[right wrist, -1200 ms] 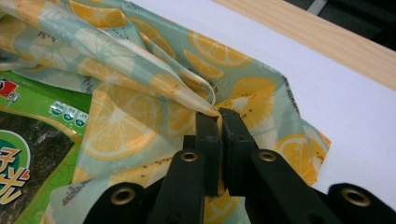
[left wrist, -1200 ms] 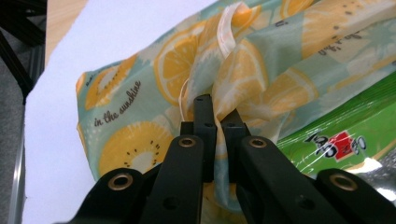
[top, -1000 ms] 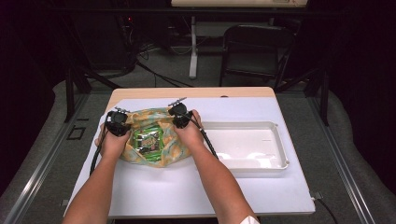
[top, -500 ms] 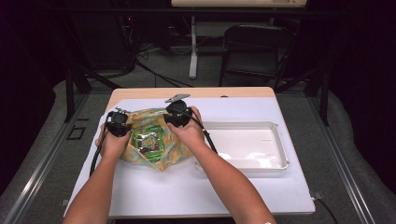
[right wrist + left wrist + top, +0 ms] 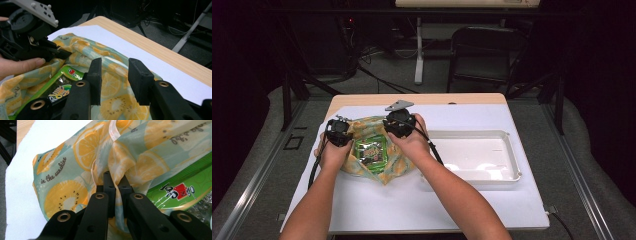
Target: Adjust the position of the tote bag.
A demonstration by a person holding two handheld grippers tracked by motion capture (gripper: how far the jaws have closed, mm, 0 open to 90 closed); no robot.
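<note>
The soft fruit-print plastic bag [image 5: 362,131] lies left on my white table sheet [image 5: 412,205], a green snack packet [image 5: 370,151] inside. My left gripper [image 5: 115,182] pinches its edge; my right gripper [image 5: 113,68] has just been opening, nothing between. A clear rectangular plastic tray [image 5: 512,165] sits just beside.
</note>
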